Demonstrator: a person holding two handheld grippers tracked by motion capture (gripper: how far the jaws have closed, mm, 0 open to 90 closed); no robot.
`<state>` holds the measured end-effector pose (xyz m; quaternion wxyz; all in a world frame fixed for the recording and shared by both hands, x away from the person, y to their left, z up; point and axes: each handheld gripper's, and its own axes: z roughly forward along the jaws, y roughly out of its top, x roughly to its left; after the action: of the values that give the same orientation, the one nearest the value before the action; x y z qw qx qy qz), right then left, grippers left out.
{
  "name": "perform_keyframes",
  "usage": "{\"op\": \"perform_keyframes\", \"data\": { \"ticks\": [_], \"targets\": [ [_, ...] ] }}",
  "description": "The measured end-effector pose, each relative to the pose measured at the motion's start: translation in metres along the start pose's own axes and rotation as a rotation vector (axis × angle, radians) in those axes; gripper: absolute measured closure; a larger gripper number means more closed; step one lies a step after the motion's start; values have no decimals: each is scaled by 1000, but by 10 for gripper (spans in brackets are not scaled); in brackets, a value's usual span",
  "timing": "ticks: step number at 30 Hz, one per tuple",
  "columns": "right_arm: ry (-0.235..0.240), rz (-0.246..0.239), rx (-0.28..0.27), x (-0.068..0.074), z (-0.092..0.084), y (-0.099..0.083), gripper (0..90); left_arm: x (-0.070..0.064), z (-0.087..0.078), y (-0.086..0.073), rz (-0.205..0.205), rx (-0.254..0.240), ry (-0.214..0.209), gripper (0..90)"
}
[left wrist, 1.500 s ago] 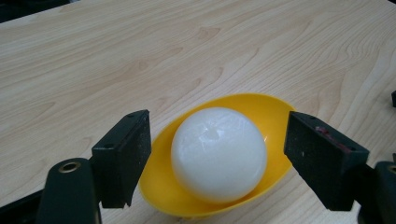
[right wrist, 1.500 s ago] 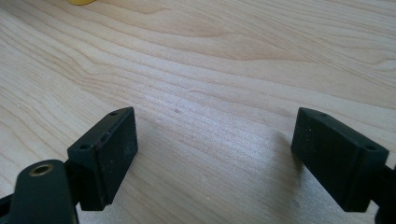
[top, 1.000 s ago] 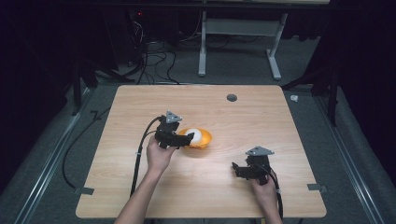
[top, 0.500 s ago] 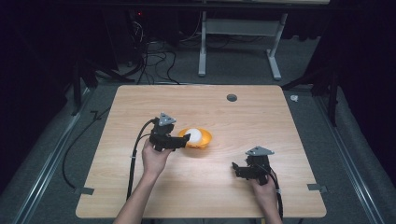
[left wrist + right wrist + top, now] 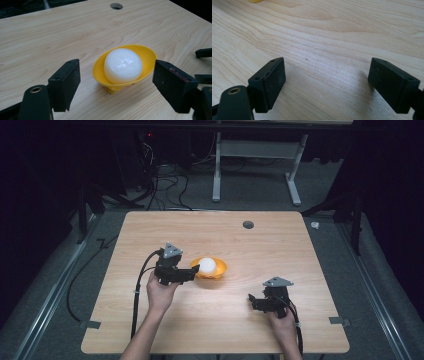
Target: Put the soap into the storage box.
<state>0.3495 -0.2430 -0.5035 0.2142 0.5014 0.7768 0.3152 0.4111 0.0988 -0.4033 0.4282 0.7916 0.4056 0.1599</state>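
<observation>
- Left gripper: jaws spread wide, flanking but not touching the yellow bowl.
- White ball: seated in the bowl, near the middle of the wooden table.
- Right gripper: jaws spread over bare wood, well apart from the bowl.

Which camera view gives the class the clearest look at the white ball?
The left gripper view: the white ball sits close up in the yellow bowl, between the open tongs. The high view shows it small and distant. The right gripper view catches just a sliver of the bowl.
</observation>
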Motion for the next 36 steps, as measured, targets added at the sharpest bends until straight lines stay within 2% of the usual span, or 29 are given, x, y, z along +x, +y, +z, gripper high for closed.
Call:
{"op": "perform_keyframes", "data": {
  "ticks": [11, 16, 21, 36],
  "targets": [
    [0, 0, 0, 0, 0, 0, 152, 3, -9, -9, -12, 5, 11, 229],
    [0, 0, 0, 0, 0, 0, 153, 6, -19, -14, -33, -32, 13, 233],
    [0, 0, 0, 0, 0, 0, 153, 7, -25, -17, -39, -42, 21, 234],
    [0, 0, 0, 0, 0, 0, 153, 13, -37, -32, -68, -36, 34, 233]
  ]
}}
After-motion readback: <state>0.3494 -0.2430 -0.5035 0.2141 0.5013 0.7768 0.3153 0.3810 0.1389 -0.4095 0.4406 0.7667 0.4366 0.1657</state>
